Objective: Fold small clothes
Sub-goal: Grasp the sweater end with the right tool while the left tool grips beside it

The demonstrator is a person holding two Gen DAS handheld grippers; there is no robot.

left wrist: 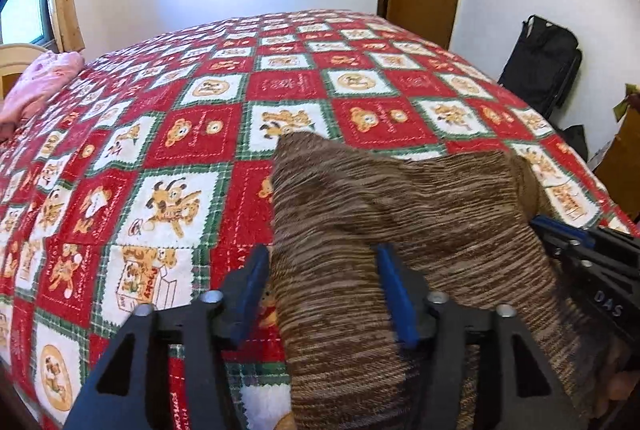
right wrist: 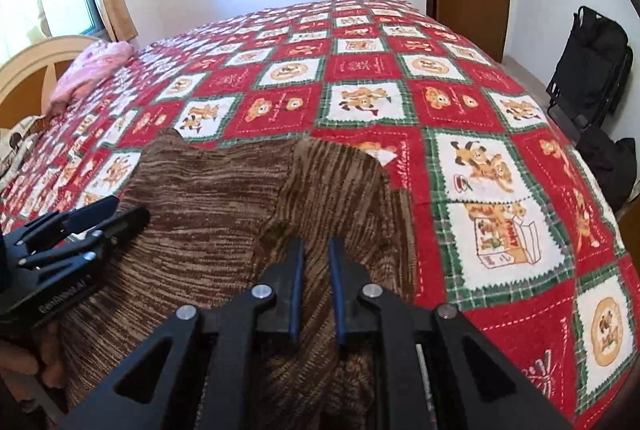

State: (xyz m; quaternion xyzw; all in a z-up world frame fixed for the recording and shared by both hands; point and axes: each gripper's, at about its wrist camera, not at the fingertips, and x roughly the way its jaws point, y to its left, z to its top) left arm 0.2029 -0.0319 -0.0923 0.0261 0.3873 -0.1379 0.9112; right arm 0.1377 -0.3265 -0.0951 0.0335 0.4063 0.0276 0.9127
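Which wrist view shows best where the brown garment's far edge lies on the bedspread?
Right wrist: the brown garment shows its whole notched far edge on the bedspread. Left wrist shows it lying skewed, partly behind gripper fingers.

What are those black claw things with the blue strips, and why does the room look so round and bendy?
They are grabbing tools, one held in each hand of a person. A small camera sits on each tool and looks along its two fingers; its wide lens bends the room. One picture comes from the left gripper, the other from the right gripper. Below them is a bed with a red and white teddy bedspread. On it lies a small brown striped knitted garment, ready for folding. The left fingers stand apart around the cloth. The right fingers are nearly shut, pinching a fold of it. A pink cloth lies far off by the bed's edge.
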